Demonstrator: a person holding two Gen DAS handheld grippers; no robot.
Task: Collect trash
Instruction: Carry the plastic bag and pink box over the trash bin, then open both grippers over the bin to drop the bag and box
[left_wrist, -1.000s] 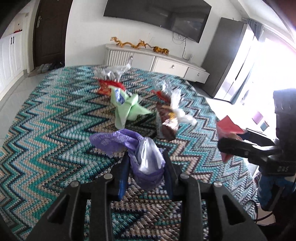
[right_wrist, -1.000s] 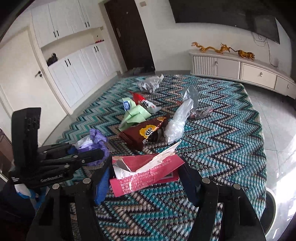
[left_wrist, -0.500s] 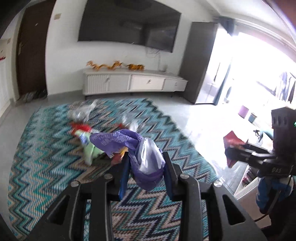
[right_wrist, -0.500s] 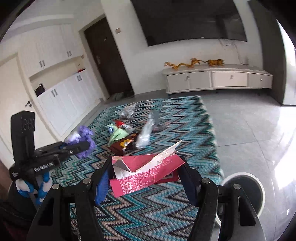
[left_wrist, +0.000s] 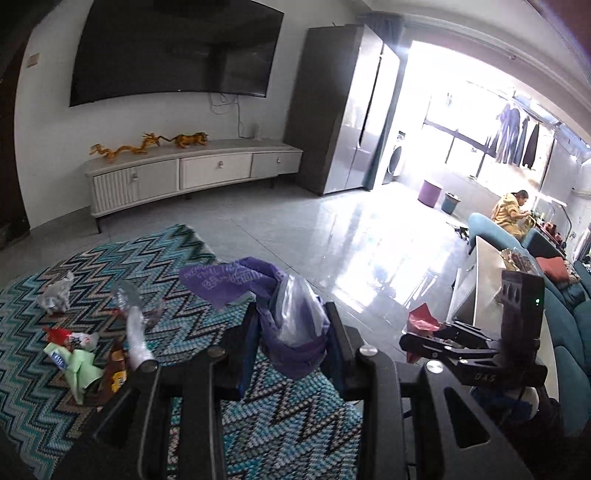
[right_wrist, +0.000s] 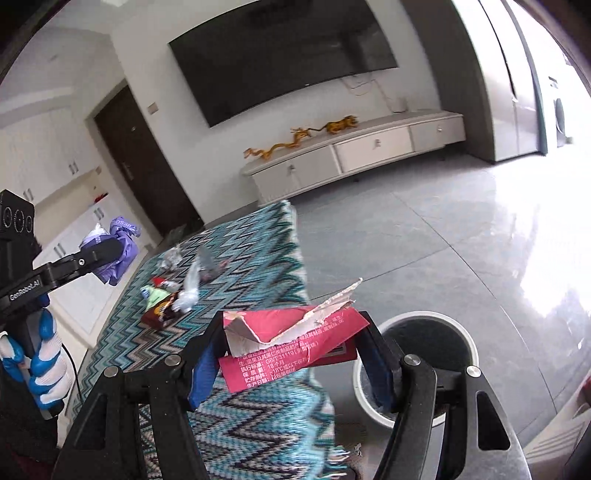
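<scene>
My left gripper (left_wrist: 291, 345) is shut on a crumpled purple bag (left_wrist: 236, 280) with clear plastic stuffed in it, held above the rug's edge. My right gripper (right_wrist: 291, 356) is shut on a torn red packet (right_wrist: 295, 328) with white print. Just right of it and below stands a round white bin (right_wrist: 424, 316) with a dark liner. Each gripper shows in the other's view: the left gripper (right_wrist: 110, 251) with its purple bag at the left, the right gripper (left_wrist: 417, 332) with a red scrap at the right. Several wrappers lie on the rug: a green wrapper (left_wrist: 79, 369), clear plastic (left_wrist: 133, 325), a brown packet (right_wrist: 159, 310).
The zigzag teal rug (left_wrist: 44, 387) ends at glossy grey floor tiles (right_wrist: 424, 240). A low white TV cabinet (left_wrist: 192, 173) lines the far wall. A teal sofa (left_wrist: 576, 332) and white table (left_wrist: 487, 280) stand at the right, and a person (left_wrist: 511, 214) sits far back.
Both grippers lifted and swung right with their loads, away from the litter on the rug toward bare floor. The white bin came into the right wrist view.
</scene>
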